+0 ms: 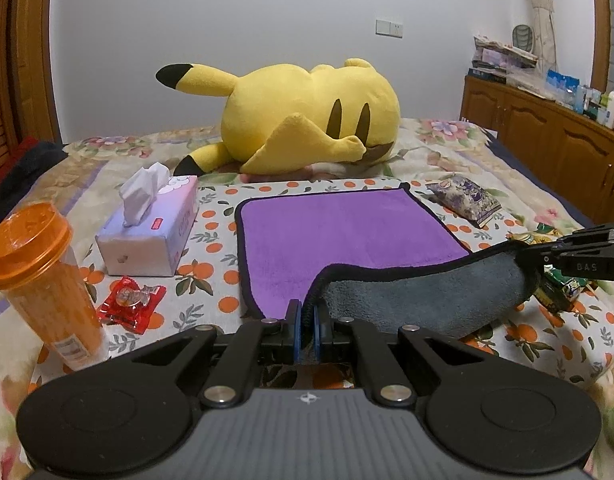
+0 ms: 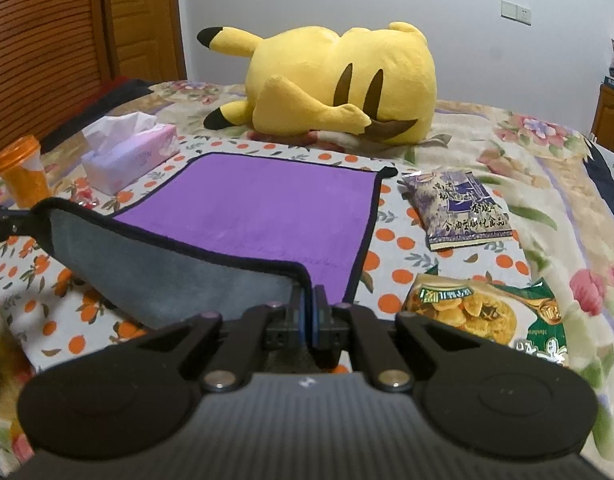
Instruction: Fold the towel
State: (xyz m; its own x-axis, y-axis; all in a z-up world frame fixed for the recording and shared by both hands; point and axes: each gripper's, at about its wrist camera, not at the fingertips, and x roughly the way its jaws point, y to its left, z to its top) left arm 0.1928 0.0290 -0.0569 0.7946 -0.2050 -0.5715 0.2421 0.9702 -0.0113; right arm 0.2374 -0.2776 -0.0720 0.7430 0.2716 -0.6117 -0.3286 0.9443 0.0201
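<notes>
The purple towel (image 1: 339, 236) is spread over the centre of the left wrist view on an orange-dotted cloth (image 1: 211, 248), its near edge lifted so the grey underside is turned up. That edge's left corner is clamped in the left gripper (image 1: 305, 322), low in the frame; the other corner is pinched by the right gripper (image 2: 308, 312), low centre of the right wrist view. A yellow plush (image 1: 303, 116) is seen above, a tissue box (image 1: 151, 232) at left, an orange bottle (image 1: 39, 280) at far left
</notes>
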